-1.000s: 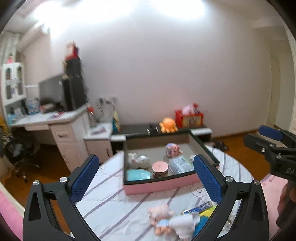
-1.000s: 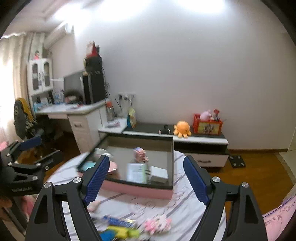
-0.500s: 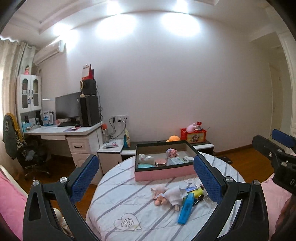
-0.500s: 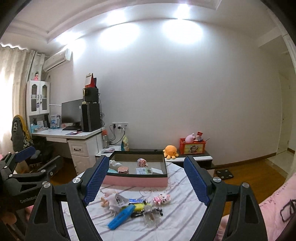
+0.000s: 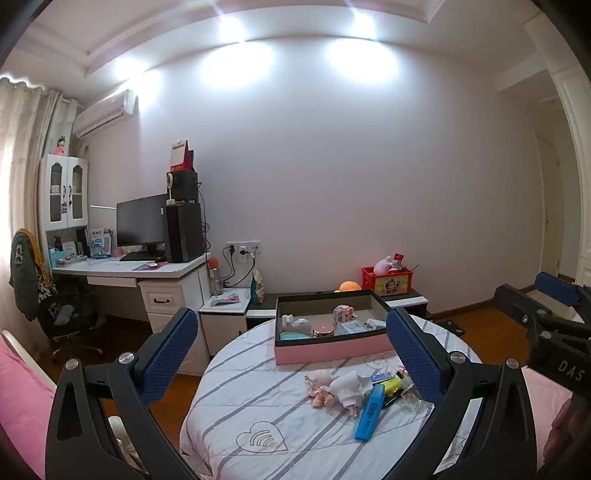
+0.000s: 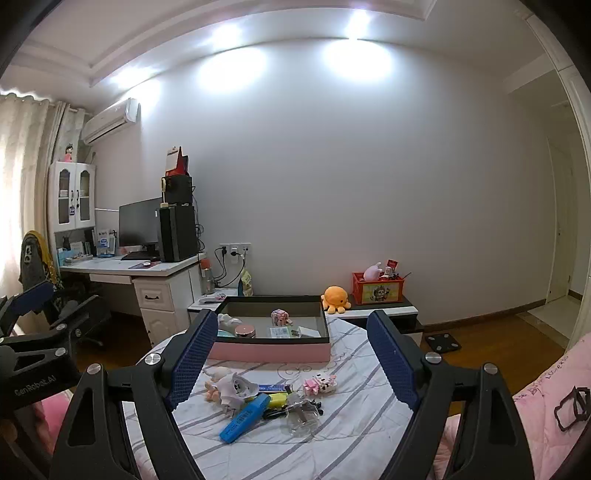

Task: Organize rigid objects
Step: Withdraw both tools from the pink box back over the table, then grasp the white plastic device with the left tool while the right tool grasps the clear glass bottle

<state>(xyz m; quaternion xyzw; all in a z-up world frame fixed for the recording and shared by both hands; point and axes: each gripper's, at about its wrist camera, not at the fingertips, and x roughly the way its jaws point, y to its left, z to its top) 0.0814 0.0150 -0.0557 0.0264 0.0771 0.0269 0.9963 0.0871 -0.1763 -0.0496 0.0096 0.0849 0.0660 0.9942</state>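
Both of your grippers, left gripper [image 5: 291, 350] and right gripper [image 6: 291, 354], hold jaws spread wide and empty. Beyond them, a blue highlighter [image 6: 244, 417] and small toys [image 6: 320, 384] lie loose before the pink tray [image 6: 269, 352]. "GenRobot.AI" marks your left gripper's body.

1. A plain pale wall [image 6: 369, 192] fills the back, lit by two ceiling spots [image 6: 358, 22] at 12 o'clock.
2. An air conditioner [image 6: 110, 120] hangs at 10 o'clock, beside curtains [image 6: 22, 177] over a bright window.
3. At 9 o'clock, a white desk [image 6: 147, 273] carries a monitor [image 6: 138, 221].
4. The wood floor [image 6: 491, 328] runs to a doorway [image 6: 561, 229] at 3 o'clock.
5. A low cabinet [image 6: 384, 314] stands against the wall.
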